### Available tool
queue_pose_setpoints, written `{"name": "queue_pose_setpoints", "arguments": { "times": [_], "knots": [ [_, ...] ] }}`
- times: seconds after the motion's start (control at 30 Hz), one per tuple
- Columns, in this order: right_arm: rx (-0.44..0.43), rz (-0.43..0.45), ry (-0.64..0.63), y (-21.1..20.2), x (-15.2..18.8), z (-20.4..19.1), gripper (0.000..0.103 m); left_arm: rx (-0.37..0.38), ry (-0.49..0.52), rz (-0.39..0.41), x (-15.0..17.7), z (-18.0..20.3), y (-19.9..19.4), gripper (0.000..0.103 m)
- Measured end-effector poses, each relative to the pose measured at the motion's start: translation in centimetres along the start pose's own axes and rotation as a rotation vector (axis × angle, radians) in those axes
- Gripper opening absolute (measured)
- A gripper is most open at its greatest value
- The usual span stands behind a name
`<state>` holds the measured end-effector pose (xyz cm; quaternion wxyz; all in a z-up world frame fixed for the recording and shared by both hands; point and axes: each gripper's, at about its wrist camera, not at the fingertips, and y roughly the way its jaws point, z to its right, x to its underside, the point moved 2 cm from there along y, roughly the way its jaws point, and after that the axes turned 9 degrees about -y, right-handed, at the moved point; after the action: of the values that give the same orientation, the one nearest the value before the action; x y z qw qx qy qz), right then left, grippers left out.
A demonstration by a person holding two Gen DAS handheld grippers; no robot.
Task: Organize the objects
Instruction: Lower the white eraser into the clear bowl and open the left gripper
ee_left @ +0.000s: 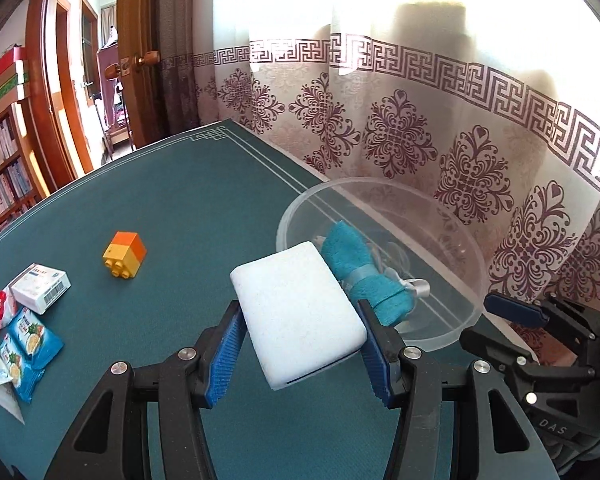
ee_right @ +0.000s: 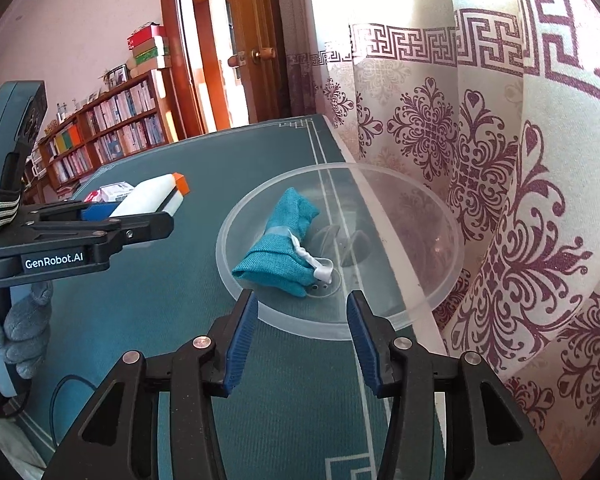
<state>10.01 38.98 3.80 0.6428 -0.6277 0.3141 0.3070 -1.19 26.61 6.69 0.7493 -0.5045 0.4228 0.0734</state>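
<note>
The white sponge is sitting squeezed between the two blue pads of the left claw, up in the air above the green tabletop. It is sticking out past the claw tips, and its far end is near the rim of the clear plastic bowl. In the right wrist view the same sponge is showing at the left, held off the tabletop beside the bowl.

A rolled teal cloth tied with a white ribbon is lying inside the bowl, leaning toward the near wall. The bowl is sitting close to the patterned curtain.

The right claw is pointing at the near rim of the bowl with its jaws apart and nothing between them.

Farther left on the tabletop an orange and yellow toy block is standing alone. A small white box and some blue snack packets are lying together near the edge.

A gloved hand is gripping the handle of the left claw
</note>
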Motion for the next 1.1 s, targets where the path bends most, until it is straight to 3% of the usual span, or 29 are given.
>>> {"name": "queue_pose_setpoints", "arguments": {
  "times": [0.2, 0.47, 0.53, 0.6, 0.63, 1.0, 1.1],
  "knots": [
    [0.000, -0.001, 0.036, 0.0, 0.5, 1.4, 0.054, 0.061, 0.064, -0.011, -1.8, 3.3, 1.9, 0.058],
    [0.009, 0.002, 0.073, 0.0, 0.8, 2.9, 0.056, 0.131, 0.072, -0.065, -3.3, 5.9, 5.1, 0.059],
    [0.008, 0.000, 0.073, 0.1, 0.8, 2.9, 0.056, 0.140, 0.069, -0.069, -3.4, 6.1, 5.5, 0.065],
    [0.005, -0.002, 0.064, 0.3, 0.8, 2.6, 0.056, 0.143, 0.059, -0.065, -3.5, 6.0, 5.8, 0.086],
    [0.006, -0.002, 0.056, 0.3, 0.8, 2.5, 0.057, 0.145, 0.051, -0.060, -3.5, 5.9, 5.8, 0.089],
    [0.002, 0.008, 0.025, 0.2, 0.9, 1.3, 0.064, 0.078, -0.019, -0.042, -2.9, 2.8, 5.5, 0.090],
    [-0.008, 0.017, 0.027, 0.0, 0.9, 1.1, 0.075, 0.034, -0.009, -0.021, -2.7, 2.7, 5.1, 0.095]
  ]
}}
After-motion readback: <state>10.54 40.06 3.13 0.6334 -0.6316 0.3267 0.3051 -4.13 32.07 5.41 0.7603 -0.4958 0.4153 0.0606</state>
